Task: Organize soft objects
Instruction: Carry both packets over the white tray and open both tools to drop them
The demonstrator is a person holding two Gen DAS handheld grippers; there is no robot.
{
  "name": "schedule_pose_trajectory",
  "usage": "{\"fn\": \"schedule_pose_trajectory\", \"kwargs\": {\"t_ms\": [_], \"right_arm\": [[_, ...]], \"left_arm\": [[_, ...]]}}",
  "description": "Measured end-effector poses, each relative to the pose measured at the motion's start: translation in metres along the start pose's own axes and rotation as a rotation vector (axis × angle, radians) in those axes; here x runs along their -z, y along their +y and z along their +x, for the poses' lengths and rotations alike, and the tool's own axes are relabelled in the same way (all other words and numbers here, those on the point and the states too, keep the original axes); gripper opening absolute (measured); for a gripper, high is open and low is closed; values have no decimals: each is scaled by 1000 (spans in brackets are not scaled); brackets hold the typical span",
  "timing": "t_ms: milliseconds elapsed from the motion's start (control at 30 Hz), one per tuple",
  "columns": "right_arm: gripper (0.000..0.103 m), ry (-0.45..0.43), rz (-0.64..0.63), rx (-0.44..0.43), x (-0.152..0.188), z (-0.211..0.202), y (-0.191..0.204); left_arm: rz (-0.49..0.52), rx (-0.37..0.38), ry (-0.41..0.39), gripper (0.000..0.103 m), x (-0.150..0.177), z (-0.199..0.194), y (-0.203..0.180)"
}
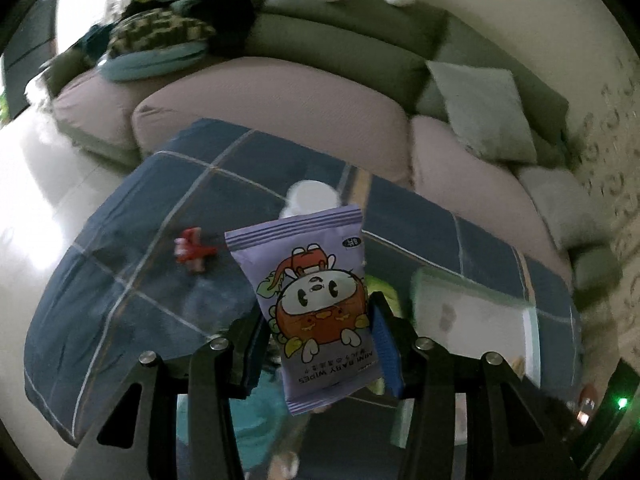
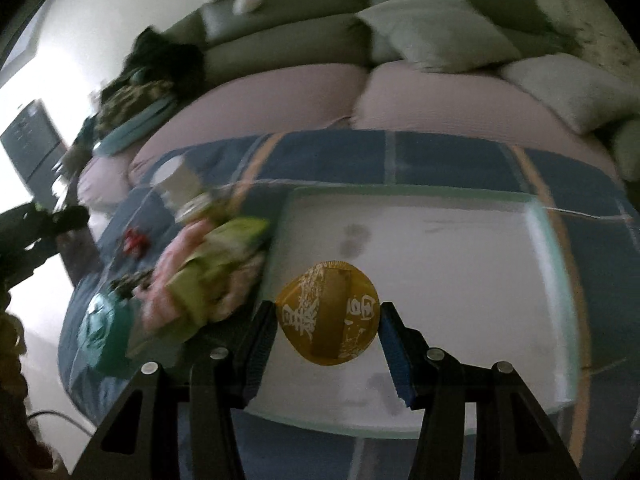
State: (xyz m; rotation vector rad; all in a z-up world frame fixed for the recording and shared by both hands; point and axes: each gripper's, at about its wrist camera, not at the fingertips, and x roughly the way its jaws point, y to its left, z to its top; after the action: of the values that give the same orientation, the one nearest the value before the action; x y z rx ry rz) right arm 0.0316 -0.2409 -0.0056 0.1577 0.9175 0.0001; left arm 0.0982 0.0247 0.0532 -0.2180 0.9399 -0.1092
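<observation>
My left gripper (image 1: 320,344) is shut on a purple pack of mini baby wipes (image 1: 316,304) and holds it upright above the blue plaid cloth (image 1: 120,280). My right gripper (image 2: 328,328) is shut on a round yellow pouch (image 2: 328,316) with white characters, held over a white tray (image 2: 460,272) with a pale green rim. The tray also shows in the left wrist view (image 1: 472,312) at the right. A heap of soft pink and green packs (image 2: 208,276) lies left of the tray, with a teal pack (image 2: 104,332) beside it.
A red toy (image 1: 194,250) lies on the cloth and also shows in the right wrist view (image 2: 134,242). A white cup (image 1: 310,196) stands behind the wipes. A sofa with pink seat cushions (image 1: 260,108) and grey pillows (image 1: 484,112) runs along the far side.
</observation>
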Motion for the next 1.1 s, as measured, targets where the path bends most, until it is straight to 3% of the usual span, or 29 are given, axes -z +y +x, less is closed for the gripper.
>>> {"fn": "schedule_pose_trajectory", "kwargs": {"t_ms": [533,800,900,1100], "right_arm": [[55,-38,249,196,-1,-18,-97],[55,-24,337,308,7,-20,-134],[55,-15,354,352,10,-20,-144],[55,-2,381,356,12,-17,-153]], "left_arm": [[263,64,54,49,5,16,-116],[396,140,121,50,31,52,-187],[430,160,157,50,46,68,-200],[454,156,209,50,65,89,-210]]}}
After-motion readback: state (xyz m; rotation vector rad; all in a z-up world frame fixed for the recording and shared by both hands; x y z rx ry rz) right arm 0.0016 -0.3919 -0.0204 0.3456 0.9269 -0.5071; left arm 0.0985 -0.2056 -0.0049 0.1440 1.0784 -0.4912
